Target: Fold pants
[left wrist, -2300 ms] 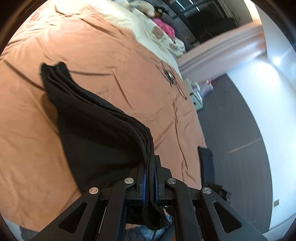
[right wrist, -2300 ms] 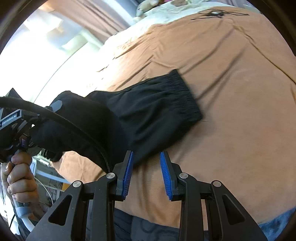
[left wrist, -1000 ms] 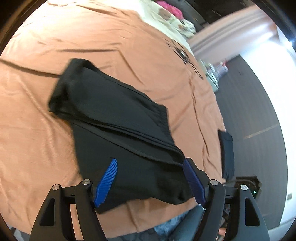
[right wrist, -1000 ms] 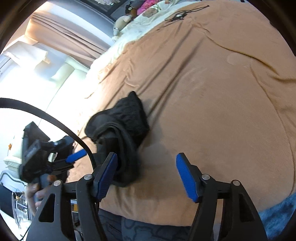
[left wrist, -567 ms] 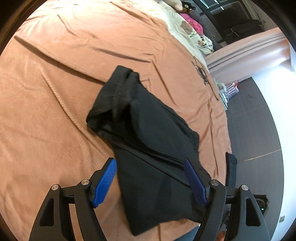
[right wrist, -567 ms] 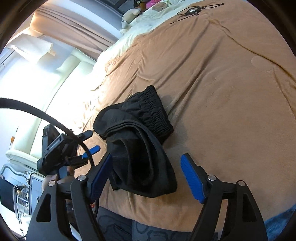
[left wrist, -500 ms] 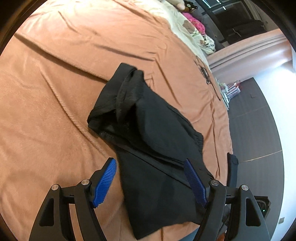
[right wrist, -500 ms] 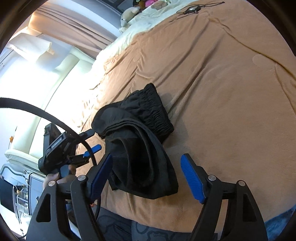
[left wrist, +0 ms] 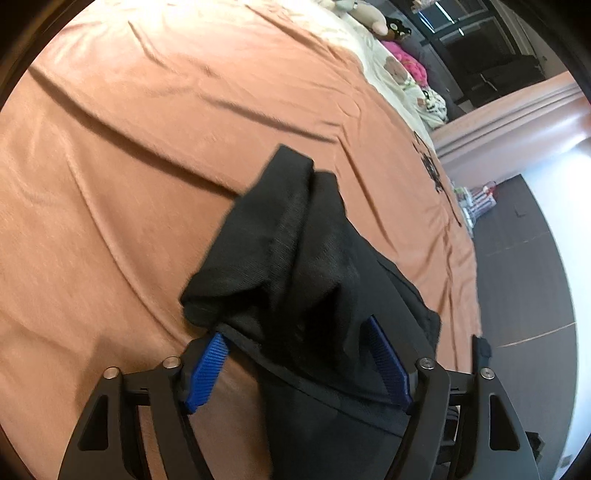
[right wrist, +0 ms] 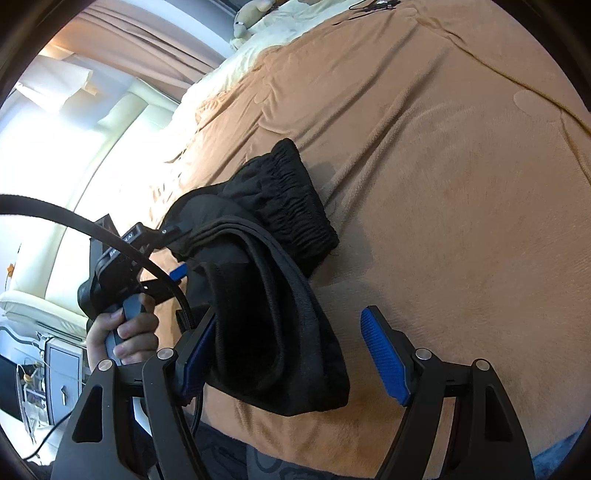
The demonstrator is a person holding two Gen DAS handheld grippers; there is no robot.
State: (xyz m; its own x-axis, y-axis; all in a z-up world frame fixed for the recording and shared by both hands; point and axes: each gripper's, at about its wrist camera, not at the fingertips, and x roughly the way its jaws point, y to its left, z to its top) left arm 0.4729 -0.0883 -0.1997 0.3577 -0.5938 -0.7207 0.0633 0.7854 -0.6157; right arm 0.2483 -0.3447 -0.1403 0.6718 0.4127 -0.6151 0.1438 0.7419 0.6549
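Observation:
The black pants (left wrist: 306, 280) lie folded in a thick bundle on the orange-brown bedspread (left wrist: 147, 140) near the bed's front edge. In the right wrist view the pants (right wrist: 266, 295) show their gathered waistband at the far end. My left gripper (left wrist: 299, 362) is open, its blue pads on either side of the bundle's near end. My right gripper (right wrist: 291, 354) is open too, with the bundle's near end between its pads. The left gripper also shows in the right wrist view (right wrist: 173, 258), held in a hand against the pants' left side.
Cream bedding and stuffed toys (left wrist: 373, 18) lie at the bed's far end. A black cable (left wrist: 436, 173) lies on the bedspread at the right. Dark floor (left wrist: 524, 258) runs along the bed's right side. A cream sofa (right wrist: 44, 266) stands left of the bed.
The left gripper let go of the pants and opened wide; both grippers then moved in closer, so the folded bundle now sits between each pair of pads.

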